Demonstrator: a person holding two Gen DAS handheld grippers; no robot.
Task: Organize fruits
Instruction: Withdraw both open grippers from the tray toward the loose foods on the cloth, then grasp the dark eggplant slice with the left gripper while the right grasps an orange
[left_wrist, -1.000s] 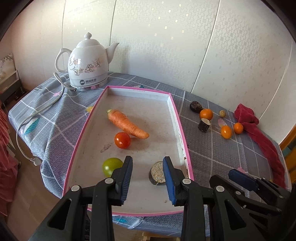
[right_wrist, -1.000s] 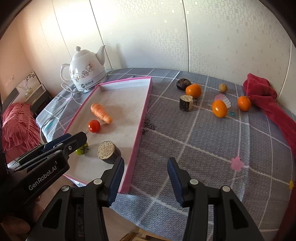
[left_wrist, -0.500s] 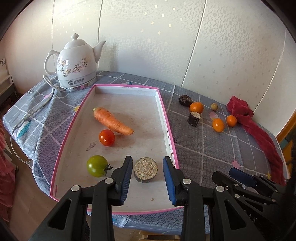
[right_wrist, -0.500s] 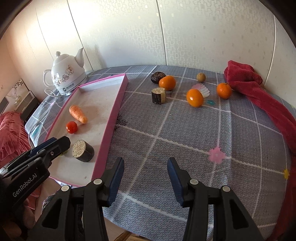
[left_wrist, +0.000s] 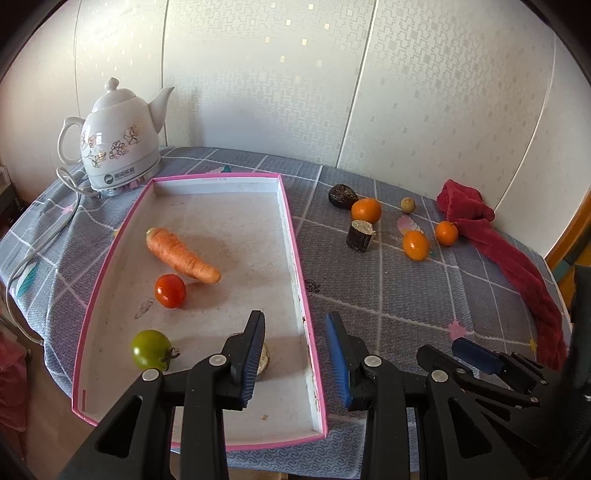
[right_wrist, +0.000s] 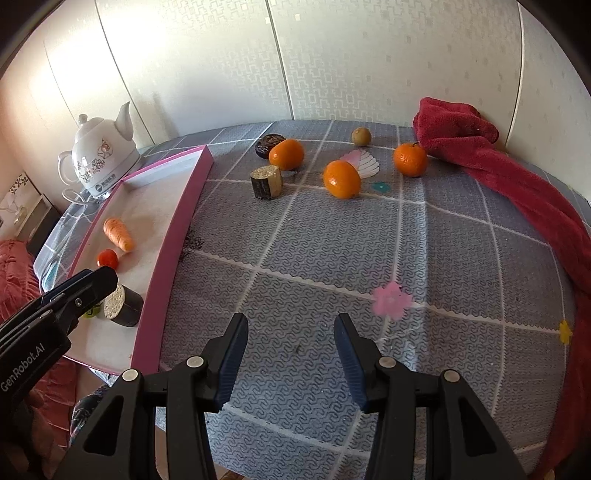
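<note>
The one text that reads clearly is "GenRobot.AI" — white letters along the black body of the left gripper (right_wrist: 79, 295), seen from the right wrist view at the lower left edge, running slantwise up the housing.

The white kettle (left_wrist: 118, 147) carries a round dark logo and a short row of dark characters on the band near its base — visible in both views, but too small and blurred to read.

The pink tray (left_wrist: 284, 221) has a faint line of small print on the inside of its far rim, which cannot be made out either.
</note>
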